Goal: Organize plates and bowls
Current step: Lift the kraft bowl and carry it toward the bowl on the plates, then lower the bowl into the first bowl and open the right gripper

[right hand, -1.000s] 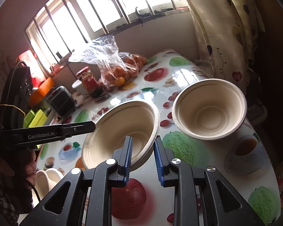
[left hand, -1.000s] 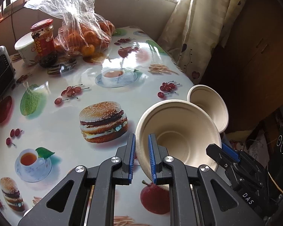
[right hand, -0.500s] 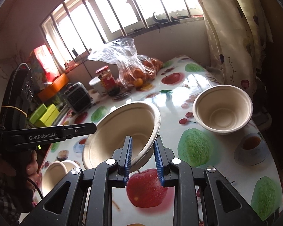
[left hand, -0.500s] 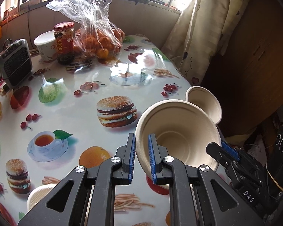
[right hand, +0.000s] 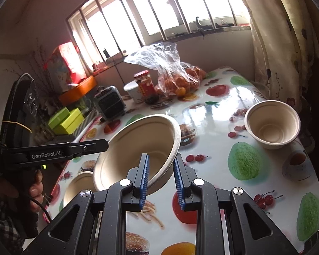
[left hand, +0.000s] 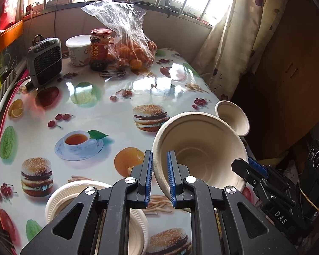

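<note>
The large bowl (left hand: 200,150) is held off the bench (left hand: 108,110), tilted, with both tongs at opposite sides of its rim. The left tongs (left hand: 160,177) are pinching the near rim, one pad inside and one outside. The right tongs (right hand: 160,179) straddle the opposite rim; the jaws look slightly spread, so contact there is uncertain. A two-sided hold probably steadies the thin, flexible wall during transfer.

A smaller bowl (right hand: 272,124) stands upright near the bench's right edge, beside the curtain (right hand: 285,48); in the left wrist view it appears just behind the large bowl. White plates (left hand: 74,193) lie at the near left edge, under the left tongs.

Open bench lies centrally; a bag of oranges (left hand: 131,48), jar (left hand: 100,47) and heater (left hand: 45,60) crowd the far side
</note>
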A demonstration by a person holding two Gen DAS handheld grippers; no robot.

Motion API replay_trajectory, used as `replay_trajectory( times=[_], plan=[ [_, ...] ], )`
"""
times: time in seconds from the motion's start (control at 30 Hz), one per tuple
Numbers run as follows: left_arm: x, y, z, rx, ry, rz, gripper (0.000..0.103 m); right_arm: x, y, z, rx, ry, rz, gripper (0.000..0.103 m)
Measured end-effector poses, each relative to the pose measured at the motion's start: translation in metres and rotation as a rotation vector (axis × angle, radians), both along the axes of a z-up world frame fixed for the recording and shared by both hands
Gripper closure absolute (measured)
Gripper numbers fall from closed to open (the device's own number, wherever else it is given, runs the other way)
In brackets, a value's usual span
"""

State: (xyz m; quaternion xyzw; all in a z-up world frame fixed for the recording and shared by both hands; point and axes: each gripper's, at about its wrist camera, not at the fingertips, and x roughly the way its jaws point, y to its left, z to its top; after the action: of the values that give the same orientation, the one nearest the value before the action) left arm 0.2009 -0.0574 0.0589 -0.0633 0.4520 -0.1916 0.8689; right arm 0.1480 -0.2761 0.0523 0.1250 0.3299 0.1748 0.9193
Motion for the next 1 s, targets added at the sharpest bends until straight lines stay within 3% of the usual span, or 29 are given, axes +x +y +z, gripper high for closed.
replay_trajectory(
  times=[0.5,0.67,1.0],
  plan=[
    [-0.043,0.046,0.006,-0.015,-0.022,0.055,0.089,-0.024,0.051,0.002,0.001,-0.015,0.119,0.080],
    [-0.046,0.055,-0.004,-0.016,-0.005,0.078,0.089,-0.027,0.067,-0.006,-0.009,-0.003,0.156,0.080],
    [-0.041,0.054,-0.029,-0.005,0.056,0.086,0.089,-0.023,0.053,-0.031,0.007,0.071,0.101,0.080]
  ],
)
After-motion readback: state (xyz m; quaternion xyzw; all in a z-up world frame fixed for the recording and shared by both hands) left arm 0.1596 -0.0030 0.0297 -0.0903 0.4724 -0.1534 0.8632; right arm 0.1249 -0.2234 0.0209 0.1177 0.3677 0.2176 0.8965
